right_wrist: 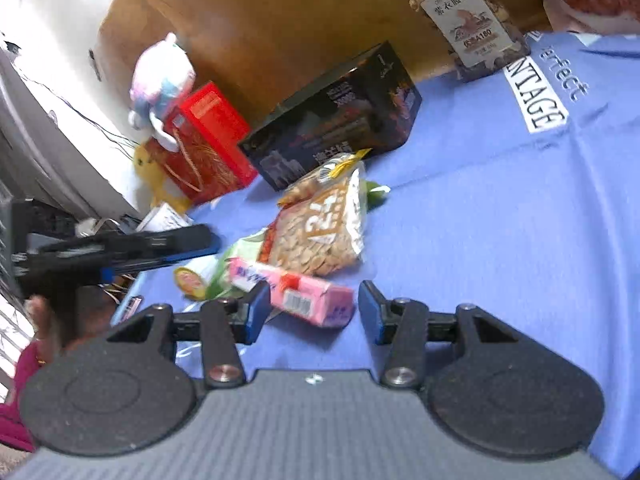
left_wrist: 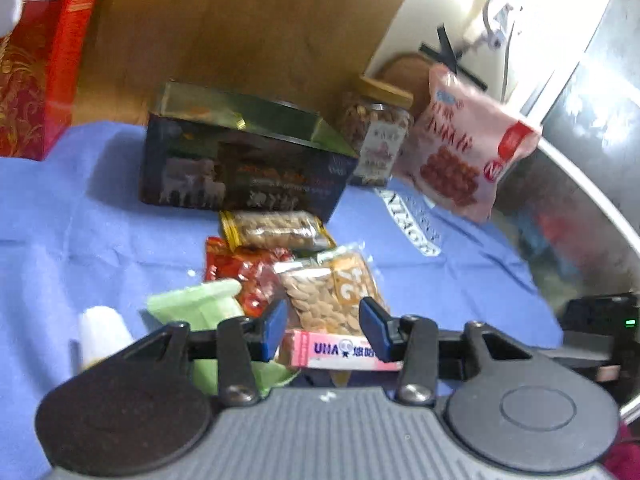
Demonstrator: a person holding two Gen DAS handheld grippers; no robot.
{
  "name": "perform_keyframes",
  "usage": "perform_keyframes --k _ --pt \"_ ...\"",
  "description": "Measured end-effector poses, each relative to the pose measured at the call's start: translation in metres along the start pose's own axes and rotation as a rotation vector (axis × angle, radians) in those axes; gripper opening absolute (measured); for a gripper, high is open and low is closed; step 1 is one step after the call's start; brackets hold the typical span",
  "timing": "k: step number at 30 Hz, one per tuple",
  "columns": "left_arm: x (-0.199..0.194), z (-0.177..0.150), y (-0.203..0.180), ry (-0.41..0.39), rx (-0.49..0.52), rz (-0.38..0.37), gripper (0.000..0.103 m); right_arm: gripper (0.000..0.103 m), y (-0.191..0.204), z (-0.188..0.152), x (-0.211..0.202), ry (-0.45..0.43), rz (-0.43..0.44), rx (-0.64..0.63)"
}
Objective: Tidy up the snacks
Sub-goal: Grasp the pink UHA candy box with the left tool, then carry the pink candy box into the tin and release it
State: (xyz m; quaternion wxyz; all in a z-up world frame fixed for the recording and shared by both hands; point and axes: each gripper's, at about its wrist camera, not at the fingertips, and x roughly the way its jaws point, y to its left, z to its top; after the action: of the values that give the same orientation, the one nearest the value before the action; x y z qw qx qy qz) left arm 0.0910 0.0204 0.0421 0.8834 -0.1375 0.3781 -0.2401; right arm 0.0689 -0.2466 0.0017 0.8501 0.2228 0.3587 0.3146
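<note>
The pink box (right_wrist: 294, 294) lies flat on the blue-covered worktop (right_wrist: 500, 220) at the near edge of the snack pile, just before the seed packet (right_wrist: 320, 236), its long axis slanting across the right claw (right_wrist: 308, 312); that claw stands partly open and empty, nearer than the left claw (left_wrist: 324, 330), likewise narrow and empty

Both views were softened by motion blur, and straight edges were bent outward by the fisheye lens. Strong white glare was seen at the upper right of the left view and the upper left of the right view. The blue cloth (right_wrist: 500, 208) was evenly lit, with faint shadows.
</note>
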Motion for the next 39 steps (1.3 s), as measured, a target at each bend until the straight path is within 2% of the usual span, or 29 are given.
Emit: perform_keyframes --k 2,4,10,14,17,21,24,25,26,27,30,33,36,39 --pt "0.009 -0.005 -0.005 0.027 -0.006 0.008 0.041 0.053 0.007 -0.005 -0.007 0.001 -0.023 -0.062" --pt "0.01 -0.01 -0.013 0.041 0.007 0.018 0.041 0.053 0.02 -0.009 -0.007 -0.002 -0.108 -0.156" --pt "0.006 -0.018 -0.017 0.059 -0.042 -0.022 0.044 0.051 0.03 -0.021 -0.013 -0.006 -0.233 -0.342" --pt "-0.01 -0.016 -0.001 0.026 -0.149 -0.036 0.046 0.051 0.028 -0.022 -0.02 -0.013 -0.27 -0.389" --pt "-0.015 -0.018 0.0 0.025 -0.173 -0.036 0.049 0.052 0.026 -0.02 -0.02 -0.016 -0.284 -0.393" --pt "-0.005 -0.027 -0.016 0.073 -0.099 0.006 0.049 0.052 0.029 -0.021 -0.013 0.002 -0.285 -0.42" --pt "0.0 -0.03 -0.026 0.057 -0.03 0.041 0.046 0.052 0.034 -0.025 -0.005 0.011 -0.291 -0.47" --pt "0.001 -0.031 -0.028 0.06 -0.024 0.038 0.043 0.052 0.036 -0.028 -0.003 0.012 -0.293 -0.487" --pt "0.002 -0.032 -0.03 0.065 -0.02 0.029 0.03 0.051 0.038 -0.029 -0.002 0.011 -0.302 -0.502" --pt "0.004 -0.033 -0.031 0.085 -0.013 0.018 0.029 0.051 0.04 -0.032 -0.002 0.008 -0.314 -0.515" --pt "0.002 -0.038 -0.041 0.062 0.045 0.057 0.028 0.043 0.043 -0.036 -0.004 -0.009 -0.346 -0.538" --pt "-0.001 -0.036 -0.042 0.046 0.044 0.042 0.028 0.041 0.043 -0.04 -0.009 -0.022 -0.352 -0.524" --pt "-0.008 -0.025 -0.043 0.014 0.042 0.017 0.028 0.041 0.044 -0.035 -0.012 -0.037 -0.355 -0.506" --pt "-0.019 -0.003 -0.049 -0.052 0.079 0.017 0.028 0.041 0.051 -0.019 -0.015 -0.09 -0.353 -0.506"
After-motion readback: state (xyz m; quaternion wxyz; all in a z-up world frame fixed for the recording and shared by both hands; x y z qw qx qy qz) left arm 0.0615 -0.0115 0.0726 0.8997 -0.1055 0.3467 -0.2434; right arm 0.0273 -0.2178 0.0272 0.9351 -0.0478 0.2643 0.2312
